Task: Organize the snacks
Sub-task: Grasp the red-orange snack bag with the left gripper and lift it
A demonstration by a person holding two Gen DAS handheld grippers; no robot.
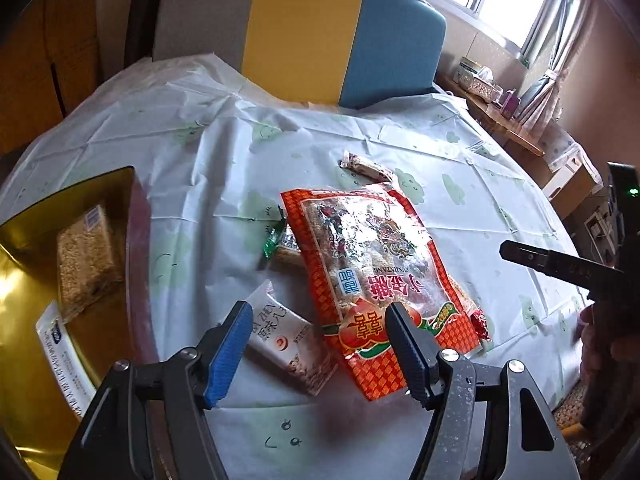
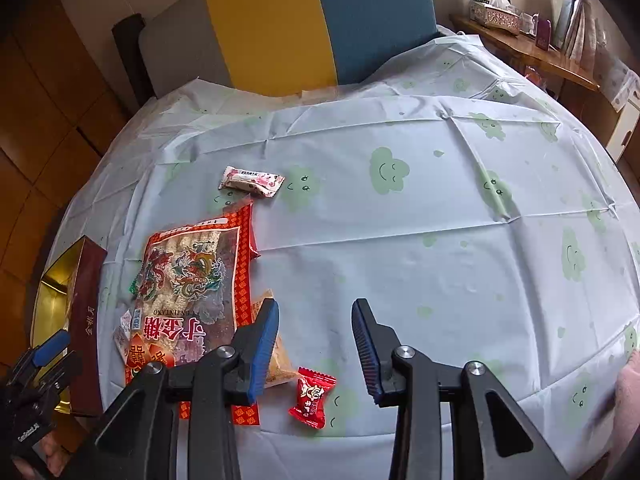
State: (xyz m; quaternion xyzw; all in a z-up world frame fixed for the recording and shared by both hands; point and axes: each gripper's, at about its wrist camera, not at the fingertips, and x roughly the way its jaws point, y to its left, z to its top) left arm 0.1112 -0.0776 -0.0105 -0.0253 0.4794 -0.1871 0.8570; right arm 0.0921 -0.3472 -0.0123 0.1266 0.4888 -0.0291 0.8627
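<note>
A large red snack bag [image 1: 372, 268] lies on the table, also in the right wrist view [image 2: 192, 292]. A white snack pack [image 1: 292, 340] lies beside it, between the fingers of my open left gripper [image 1: 316, 348]. A green-wrapped snack [image 1: 280, 240] pokes from under the bag. A pink-white candy bar [image 1: 366, 166] lies farther back, also seen in the right wrist view [image 2: 252, 180]. A small red candy [image 2: 312, 396] lies just below my open, empty right gripper [image 2: 316, 344]. A gold-lined box [image 1: 52, 280] at left holds a sesame block [image 1: 86, 256] and a white packet [image 1: 60, 356].
The round table has a white cloth with green clouds [image 2: 440, 220]. A grey, yellow and blue chair [image 1: 304, 32] stands behind it. A wooden shelf with a tissue box [image 2: 496, 12] is at the far right. The box wall [image 2: 86, 320] stands at the table's left edge.
</note>
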